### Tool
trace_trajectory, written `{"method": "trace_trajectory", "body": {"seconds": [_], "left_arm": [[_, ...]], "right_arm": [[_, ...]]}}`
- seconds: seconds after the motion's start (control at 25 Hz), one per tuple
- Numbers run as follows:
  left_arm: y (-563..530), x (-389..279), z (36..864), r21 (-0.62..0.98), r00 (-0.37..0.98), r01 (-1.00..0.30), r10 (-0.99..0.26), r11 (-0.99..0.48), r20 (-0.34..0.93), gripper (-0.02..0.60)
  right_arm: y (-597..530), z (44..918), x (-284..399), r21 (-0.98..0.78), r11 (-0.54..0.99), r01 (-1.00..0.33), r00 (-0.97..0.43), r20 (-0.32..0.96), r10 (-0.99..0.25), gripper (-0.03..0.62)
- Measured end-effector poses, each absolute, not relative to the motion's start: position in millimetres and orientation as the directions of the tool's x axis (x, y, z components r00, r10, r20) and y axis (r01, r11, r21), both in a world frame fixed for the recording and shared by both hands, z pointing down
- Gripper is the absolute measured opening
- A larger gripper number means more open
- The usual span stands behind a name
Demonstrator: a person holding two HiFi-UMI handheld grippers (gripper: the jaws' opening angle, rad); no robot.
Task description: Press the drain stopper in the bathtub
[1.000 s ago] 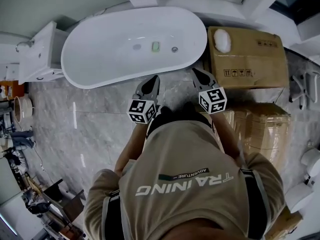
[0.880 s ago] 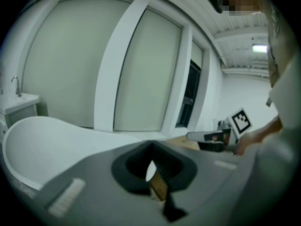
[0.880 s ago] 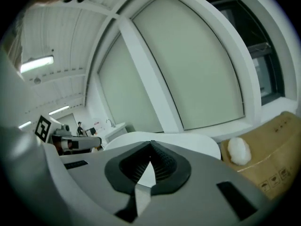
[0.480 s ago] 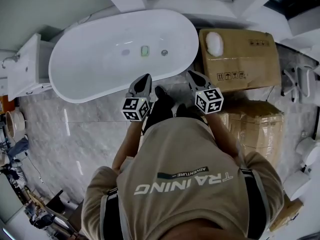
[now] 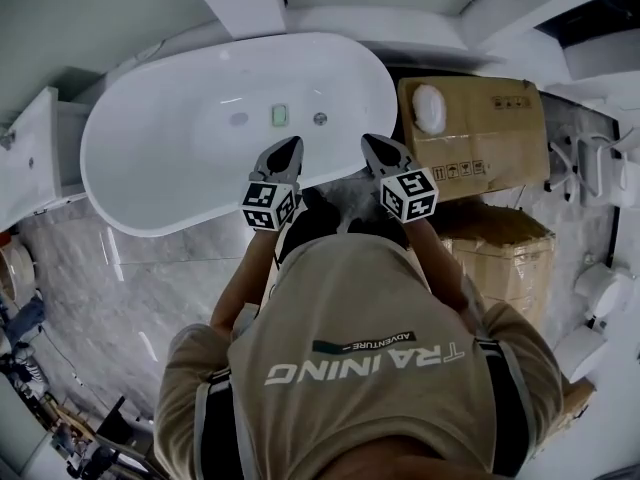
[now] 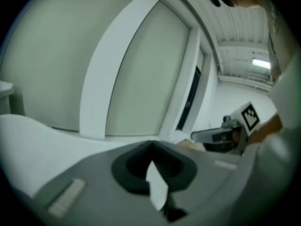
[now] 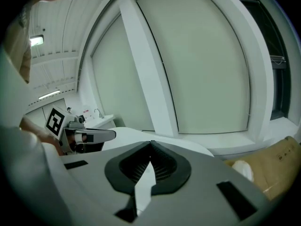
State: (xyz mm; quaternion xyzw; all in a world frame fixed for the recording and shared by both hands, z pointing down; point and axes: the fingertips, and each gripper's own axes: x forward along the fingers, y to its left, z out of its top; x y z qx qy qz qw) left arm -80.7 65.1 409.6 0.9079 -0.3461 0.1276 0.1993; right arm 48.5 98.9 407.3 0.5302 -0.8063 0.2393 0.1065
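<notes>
Bathtub point(image 5: 120, 168), white oval: long axis laid left to right, beyond the person. Drain stopper point(image 5: 320, 119): small, round, no direction told, on the tub floor near mid-length, right of a green object point(image 5: 279, 115); shown in the head view only. Left gripper point(image 5: 288, 150) and right gripper point(image 5: 372, 146): held at the near rim, jaws pressed together on nothing, as seen in the gripper views
</notes>
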Motion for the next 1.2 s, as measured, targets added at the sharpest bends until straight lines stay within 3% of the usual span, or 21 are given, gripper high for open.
{"method": "trace_trajectory", "body": {"seconds": [0.4,0.72,0.96,1.2], "left_arm": [[1.7,-93.7,424.4,0.281,0.708,-0.699,-0.581,-0.657,0.402,0.002],[-20.8,-62.2,440.1,0.259,0.629,-0.771,-0.631,-0.582,0.455,0.002],[-60.3,-34.5,438.1,0.244,0.541,-0.838,-0.690,-0.488,0.481,0.002],[-85.1,-18.8,455.1,0.249,0.507,-0.860,-0.688,-0.446,0.519,0.002]], "right_arm": [[40.0,429.2,44.4,-0.289,0.300,-0.909,-0.407,0.460,-0.789,0.008],[8.0,449.0,60.9,-0.208,0.460,-0.863,-0.500,0.475,-0.724,0.009],[-29.3,480.3,88.9,-0.262,0.557,-0.788,-0.605,0.496,-0.623,0.009],[-53.3,519.6,125.9,-0.339,0.511,-0.789,-0.608,0.550,-0.573,0.009]]}}
